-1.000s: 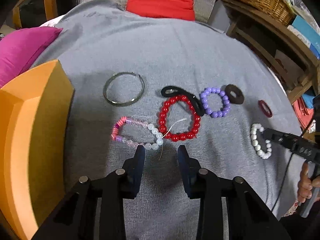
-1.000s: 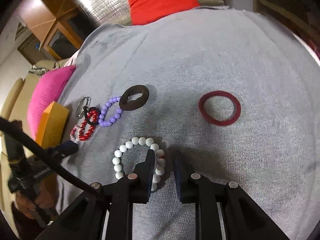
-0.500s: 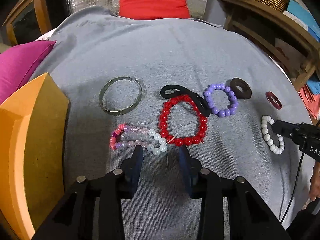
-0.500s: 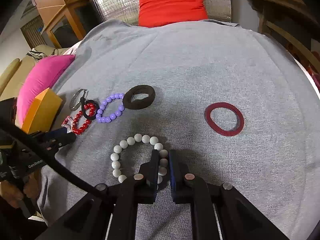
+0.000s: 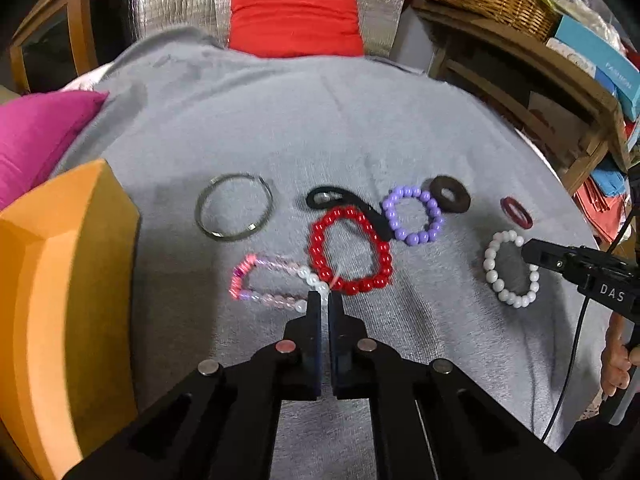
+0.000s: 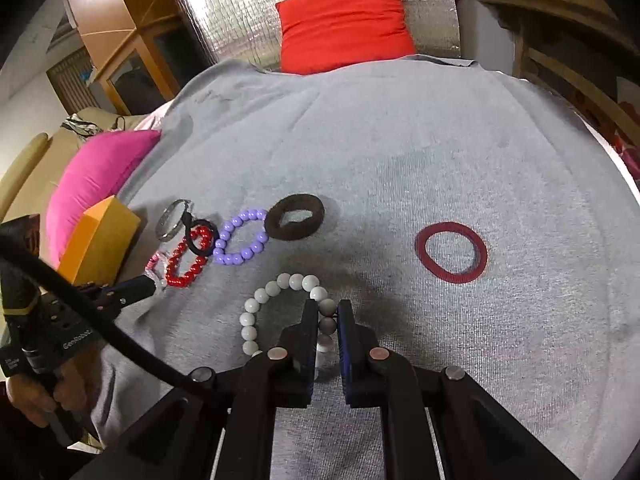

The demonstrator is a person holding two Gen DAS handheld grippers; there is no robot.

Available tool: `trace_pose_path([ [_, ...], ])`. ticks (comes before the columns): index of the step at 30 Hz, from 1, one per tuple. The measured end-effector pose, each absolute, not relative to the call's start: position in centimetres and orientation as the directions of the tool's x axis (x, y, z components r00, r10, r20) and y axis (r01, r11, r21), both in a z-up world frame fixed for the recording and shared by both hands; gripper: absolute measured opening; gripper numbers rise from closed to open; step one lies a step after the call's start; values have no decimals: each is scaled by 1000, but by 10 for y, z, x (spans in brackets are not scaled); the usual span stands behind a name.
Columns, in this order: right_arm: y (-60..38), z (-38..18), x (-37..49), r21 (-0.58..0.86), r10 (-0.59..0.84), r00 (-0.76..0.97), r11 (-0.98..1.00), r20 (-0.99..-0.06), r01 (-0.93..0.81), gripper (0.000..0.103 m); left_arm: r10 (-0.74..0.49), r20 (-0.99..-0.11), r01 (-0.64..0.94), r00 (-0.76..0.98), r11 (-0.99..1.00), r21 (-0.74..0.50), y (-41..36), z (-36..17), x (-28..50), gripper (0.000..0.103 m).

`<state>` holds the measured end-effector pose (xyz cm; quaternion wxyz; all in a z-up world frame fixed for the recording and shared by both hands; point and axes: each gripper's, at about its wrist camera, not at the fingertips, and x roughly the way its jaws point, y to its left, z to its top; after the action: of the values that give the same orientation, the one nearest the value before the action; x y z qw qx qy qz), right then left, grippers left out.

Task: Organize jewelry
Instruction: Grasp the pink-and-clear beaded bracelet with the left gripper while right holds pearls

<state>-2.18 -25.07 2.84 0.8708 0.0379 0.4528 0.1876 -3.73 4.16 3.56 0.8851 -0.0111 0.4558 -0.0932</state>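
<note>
My left gripper [image 5: 325, 300] jaws pinched on pink-and-white beaded bracelet [image 5: 272, 282]; right gripper [image 6: 328, 316] jaws clamping white bead bracelet [image 6: 280, 312]. Beads slick, strands floppy, light; grip across beads.

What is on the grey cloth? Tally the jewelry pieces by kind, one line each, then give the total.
Beaded bracelets: 4, namely pink-and-white bracelet, red bracelet, purple bracelet, white bracelet
Metal bangle: 1
Fabric bands: 3, namely black band, brown band, maroon band
Total: 8
</note>
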Motion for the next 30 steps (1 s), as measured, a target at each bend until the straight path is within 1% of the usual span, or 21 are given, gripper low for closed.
trace_pose_path([
  [3, -251, 29, -23, 233, 357, 518, 928, -777, -290, 11, -146, -809, 134, 570, 987, -84, 46, 37, -37, 3],
  [5, -249, 28, -22, 234, 355, 513, 929, -782, -286, 11, -93, -831, 89, 548, 995, -53, 51, 31, -31, 12],
  [7, -249, 26, -21, 237, 354, 505, 930, -787, -282, 11, -57, -842, 55, 537, 998, -32, 52, 26, -31, 53],
  [8, -249, 26, -20, 238, 354, 504, 930, -788, -281, 11, -41, -837, 43, 545, 999, -20, 53, 26, -32, 58],
  [9, -249, 25, -20, 238, 353, 503, 930, -789, -280, 11, -26, -829, 33, 558, 999, -9, 55, 28, -32, 58],
  [15, -249, 23, -18, 241, 354, 496, 930, -793, -279, 11, -36, -826, -12, 562, 999, -51, 62, 23, -23, 58],
  [16, -249, 22, -17, 243, 354, 493, 930, -795, -276, 11, -49, -832, -7, 552, 998, -64, 65, 19, -16, 53],
  [17, -250, 21, -17, 245, 354, 490, 930, -797, -274, 11, -62, -838, -4, 542, 997, -77, 64, 15, -14, 43],
  [18, -251, 20, -16, 245, 352, 489, 931, -798, -271, 11, -72, -845, -5, 531, 996, -88, 64, 11, -12, 29],
  [21, -253, 19, -15, 249, 351, 485, 932, -801, -263, 11, -82, -836, 19, 543, 996, -85, 61, 12, -14, 9],
  [22, -253, 19, -15, 247, 349, 487, 933, -801, -262, 11, -94, -834, 30, 544, 995, -93, 60, 13, -15, 7],
  [27, -253, 21, -15, 249, 349, 491, 933, -798, -259, 11, -122, -814, 63, 568, 992, -105, 56, 21, -21, 7],
  [30, -252, 23, -18, 255, 356, 498, 931, -791, -261, 11, -146, -783, 76, 604, 989, -126, 56, 36, -29, 7],
])
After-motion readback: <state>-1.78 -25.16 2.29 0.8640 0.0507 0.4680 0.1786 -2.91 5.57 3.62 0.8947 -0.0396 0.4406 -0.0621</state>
